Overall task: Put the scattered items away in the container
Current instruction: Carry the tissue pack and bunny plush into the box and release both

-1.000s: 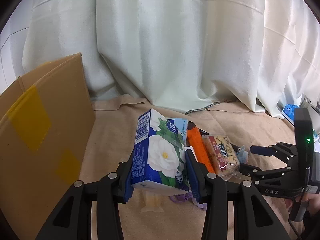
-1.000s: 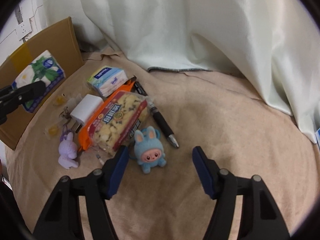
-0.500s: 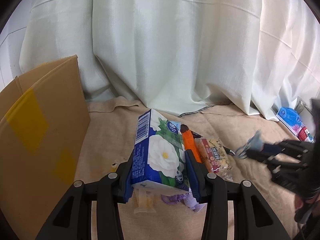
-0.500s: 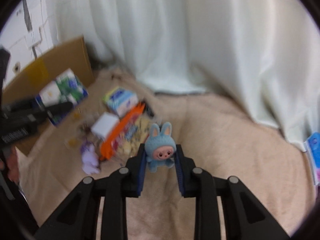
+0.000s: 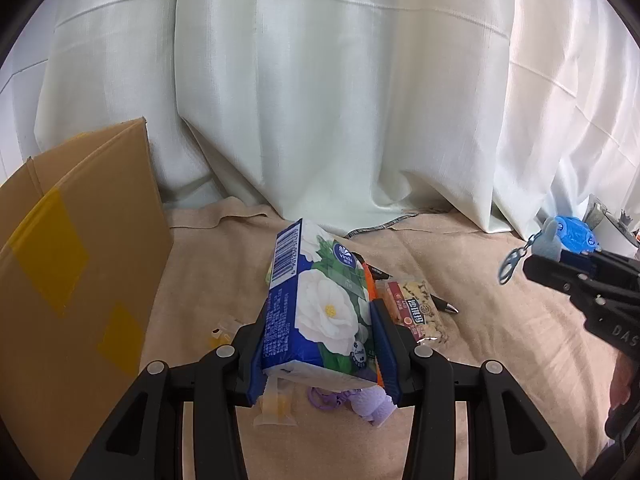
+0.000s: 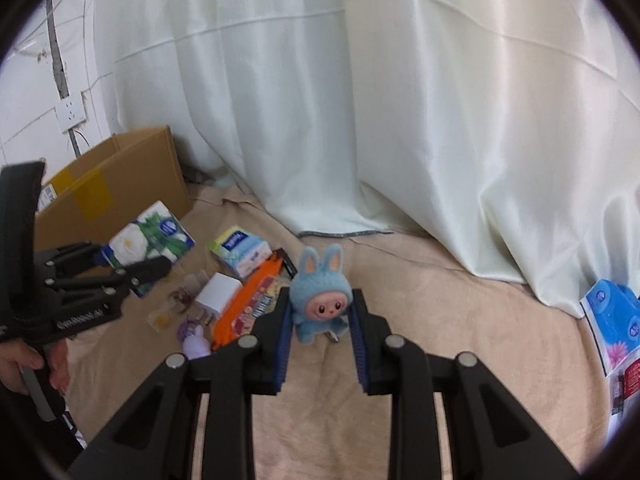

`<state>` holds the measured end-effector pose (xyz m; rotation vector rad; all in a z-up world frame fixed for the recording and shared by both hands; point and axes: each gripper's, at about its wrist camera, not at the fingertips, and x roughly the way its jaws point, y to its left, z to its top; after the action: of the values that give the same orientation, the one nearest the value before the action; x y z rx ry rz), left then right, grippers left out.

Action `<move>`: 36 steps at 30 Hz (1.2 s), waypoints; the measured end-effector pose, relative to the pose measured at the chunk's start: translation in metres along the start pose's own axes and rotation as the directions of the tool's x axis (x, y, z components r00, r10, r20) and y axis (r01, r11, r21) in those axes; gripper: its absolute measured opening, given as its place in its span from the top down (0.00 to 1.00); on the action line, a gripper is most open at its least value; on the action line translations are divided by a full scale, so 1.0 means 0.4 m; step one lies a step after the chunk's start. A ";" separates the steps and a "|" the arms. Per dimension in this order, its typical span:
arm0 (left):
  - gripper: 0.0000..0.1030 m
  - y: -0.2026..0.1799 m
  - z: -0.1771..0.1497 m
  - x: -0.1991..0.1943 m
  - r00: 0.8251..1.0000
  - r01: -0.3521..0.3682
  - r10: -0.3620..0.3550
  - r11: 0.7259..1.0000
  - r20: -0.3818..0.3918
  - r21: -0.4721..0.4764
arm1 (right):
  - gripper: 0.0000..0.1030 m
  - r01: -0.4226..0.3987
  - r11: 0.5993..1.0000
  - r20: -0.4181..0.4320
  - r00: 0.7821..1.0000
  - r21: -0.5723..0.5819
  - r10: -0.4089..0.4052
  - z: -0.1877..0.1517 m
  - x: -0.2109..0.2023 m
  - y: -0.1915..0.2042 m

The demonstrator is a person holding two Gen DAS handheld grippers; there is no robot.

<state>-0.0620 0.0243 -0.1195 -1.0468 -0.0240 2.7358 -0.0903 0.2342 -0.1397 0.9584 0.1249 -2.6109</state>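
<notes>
The floral tissue pack (image 5: 320, 312) sits at lower centre of the left wrist view, clamped between the blue pads of the left gripper (image 5: 320, 354) and lifted clear of the beige cloth (image 5: 500, 344). The blue bunny plush (image 6: 320, 296) occupies the centre of the right wrist view, pinched at its body by the right gripper (image 6: 320, 332), also off the cloth. The cardboard box (image 5: 68, 280) stands open at the left edge. On the cloth beneath lie a snack packet (image 5: 416, 314), a pen (image 5: 440, 305), a purple figure (image 6: 195, 343), a white charger (image 6: 218, 293) and a small tissue pack (image 6: 240, 250).
</notes>
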 end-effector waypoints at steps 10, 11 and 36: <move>0.56 -0.022 0.001 0.006 1.000 0.004 -0.004 1.000 -0.006 0.017 | 0.70 0.012 1.000 -0.002 1.000 0.007 -0.012 -0.003 -0.009 -0.003; 0.56 -0.024 0.001 0.009 1.000 0.004 -0.004 1.000 -0.009 0.016 | 0.70 0.012 1.000 -0.005 1.000 0.007 -0.012 -0.001 -0.008 -0.002; 0.56 0.308 0.196 -0.395 0.937 -0.252 0.275 0.959 0.216 -0.127 | 0.70 -0.202 0.968 0.247 0.940 -0.146 0.234 0.389 -0.107 0.407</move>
<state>-0.0228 -0.1236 0.0317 -0.7967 -0.0581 3.1183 -0.0966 0.0637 0.0133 0.5436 0.0983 -2.4646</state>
